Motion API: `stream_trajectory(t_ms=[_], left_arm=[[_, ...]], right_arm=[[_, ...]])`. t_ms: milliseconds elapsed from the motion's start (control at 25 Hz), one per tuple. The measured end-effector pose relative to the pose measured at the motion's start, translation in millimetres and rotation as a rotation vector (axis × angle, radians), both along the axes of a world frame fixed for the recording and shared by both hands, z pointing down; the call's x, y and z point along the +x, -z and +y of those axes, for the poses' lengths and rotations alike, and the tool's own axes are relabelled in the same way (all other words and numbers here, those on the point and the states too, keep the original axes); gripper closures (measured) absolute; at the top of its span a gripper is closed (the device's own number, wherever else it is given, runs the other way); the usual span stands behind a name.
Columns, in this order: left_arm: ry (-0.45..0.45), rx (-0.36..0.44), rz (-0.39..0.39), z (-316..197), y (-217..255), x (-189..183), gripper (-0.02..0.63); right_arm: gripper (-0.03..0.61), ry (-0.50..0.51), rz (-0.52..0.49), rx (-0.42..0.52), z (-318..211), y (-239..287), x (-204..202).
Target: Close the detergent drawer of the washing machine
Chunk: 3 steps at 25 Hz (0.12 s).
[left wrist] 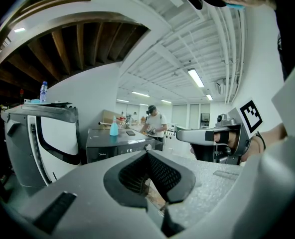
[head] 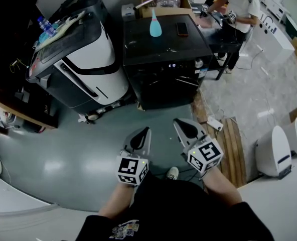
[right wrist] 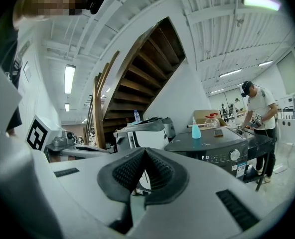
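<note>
Both tools are low and close to the person's body here. The left gripper has its jaws pressed together with nothing between them, and its own view shows the ribbed pads meeting in a closed V. The right gripper is the same, jaws together and empty, pads touching. The two sit side by side, near each other but not touching, tips pointing forward over the grey floor.

The washing machine is the black box straight ahead, well apart from both tools, with open floor between. Its control strip shows small lit digits, and from the right gripper view there's a round knob on the front. The detergent drawer would be on that front panel, but I can't pick it out or tell whether it is open from any view.

On the machine's top stand a light-blue bottle and a dark phone, just beside each other. To the machine's left leans a white-and-grey appliance with a water bottle on it. A person in a white shirt is at a table behind the machine
</note>
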<state>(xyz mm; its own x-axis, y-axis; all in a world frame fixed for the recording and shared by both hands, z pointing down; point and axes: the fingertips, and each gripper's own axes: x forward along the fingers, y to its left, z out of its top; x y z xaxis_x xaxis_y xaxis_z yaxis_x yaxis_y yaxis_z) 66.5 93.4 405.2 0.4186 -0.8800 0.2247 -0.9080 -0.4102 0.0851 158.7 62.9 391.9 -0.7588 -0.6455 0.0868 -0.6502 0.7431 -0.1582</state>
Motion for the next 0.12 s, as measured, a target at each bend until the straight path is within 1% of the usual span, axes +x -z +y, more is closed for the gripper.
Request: stream_trajectory(t_ms=[120], left_arm=[[0.001, 0.002, 0.0, -0.8, 0.1, 0.4, 0.611]], right_arm=[[0.581, -0.006, 0.0, -0.009, -0.9, 1.3, 1.4]])
